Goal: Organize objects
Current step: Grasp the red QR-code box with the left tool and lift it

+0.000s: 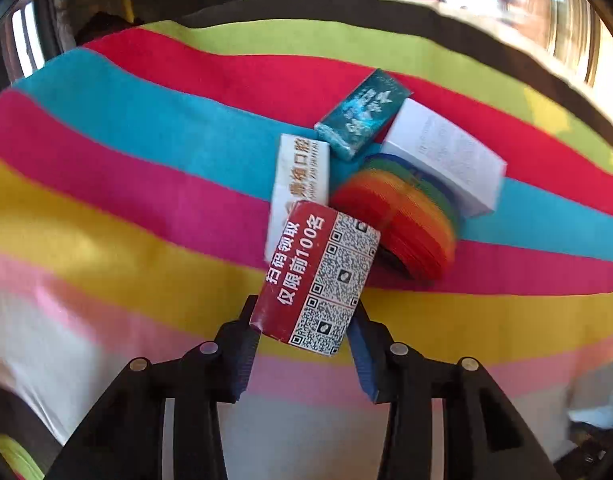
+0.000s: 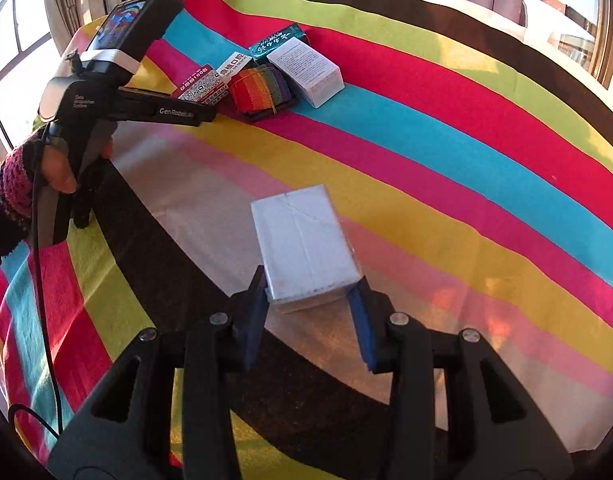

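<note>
Six small things lie on one striped cloth. Five are boxes: one red box with QR codes, one white box with gold lettering, one teal box, one white box with fine print, and one plain white box alone at the near side. One rainbow-striped bundle sits among the far group. Two grippers show: left gripper, right gripper. One hand is visible.
</note>
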### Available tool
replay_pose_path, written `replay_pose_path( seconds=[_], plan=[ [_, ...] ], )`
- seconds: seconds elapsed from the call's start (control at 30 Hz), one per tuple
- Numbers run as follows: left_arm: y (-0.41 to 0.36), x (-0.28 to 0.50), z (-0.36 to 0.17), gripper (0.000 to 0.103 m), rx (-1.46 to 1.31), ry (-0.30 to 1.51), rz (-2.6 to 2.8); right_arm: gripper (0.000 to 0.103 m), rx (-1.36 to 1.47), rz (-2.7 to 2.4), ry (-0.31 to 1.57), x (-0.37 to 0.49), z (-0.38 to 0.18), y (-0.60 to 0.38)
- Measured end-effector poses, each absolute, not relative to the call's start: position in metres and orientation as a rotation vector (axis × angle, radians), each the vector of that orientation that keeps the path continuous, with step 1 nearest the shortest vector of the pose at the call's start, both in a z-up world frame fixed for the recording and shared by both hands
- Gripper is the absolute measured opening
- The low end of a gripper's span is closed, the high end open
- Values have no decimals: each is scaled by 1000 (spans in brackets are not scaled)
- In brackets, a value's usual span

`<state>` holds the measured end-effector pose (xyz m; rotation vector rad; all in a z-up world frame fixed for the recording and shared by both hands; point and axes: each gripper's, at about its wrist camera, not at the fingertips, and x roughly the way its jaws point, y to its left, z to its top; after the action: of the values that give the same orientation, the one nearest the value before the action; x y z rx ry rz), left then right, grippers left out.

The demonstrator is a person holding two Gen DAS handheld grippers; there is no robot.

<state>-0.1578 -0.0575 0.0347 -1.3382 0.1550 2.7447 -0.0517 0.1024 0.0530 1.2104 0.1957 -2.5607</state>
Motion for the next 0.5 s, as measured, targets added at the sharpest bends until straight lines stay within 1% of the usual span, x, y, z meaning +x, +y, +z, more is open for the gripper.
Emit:
replay_pose_path(
  seconds=[0.1,0.17,0.23,0.3,0.4,0.47,0.5],
  plan=[
    [-56,-112,44,43,-1305,49,2726,43,1211,-2561,195,-50,55,102],
    [-58,-79,49,43,-1348,-46,2690,43,1211,-2560,196,-51,55,102],
    [-58,-49,51,43,-1405,-83,2655,43,1211,-2560,196,-51,55,102],
    [-56,-26,50,44,-1445,-68,2626,43,1210,-2560,197,-51,55,102],
    [-51,-17,53,46,-1437,24,2641,43,1211,-2561,201,-52,55,101],
    [-57,-27,59,52,-1444,44,2653,43,1211,-2561,203,-52,55,101],
    [-62,-27,60,53,-1434,38,2662,43,1211,-2561,206,-52,55,101]
  ],
)
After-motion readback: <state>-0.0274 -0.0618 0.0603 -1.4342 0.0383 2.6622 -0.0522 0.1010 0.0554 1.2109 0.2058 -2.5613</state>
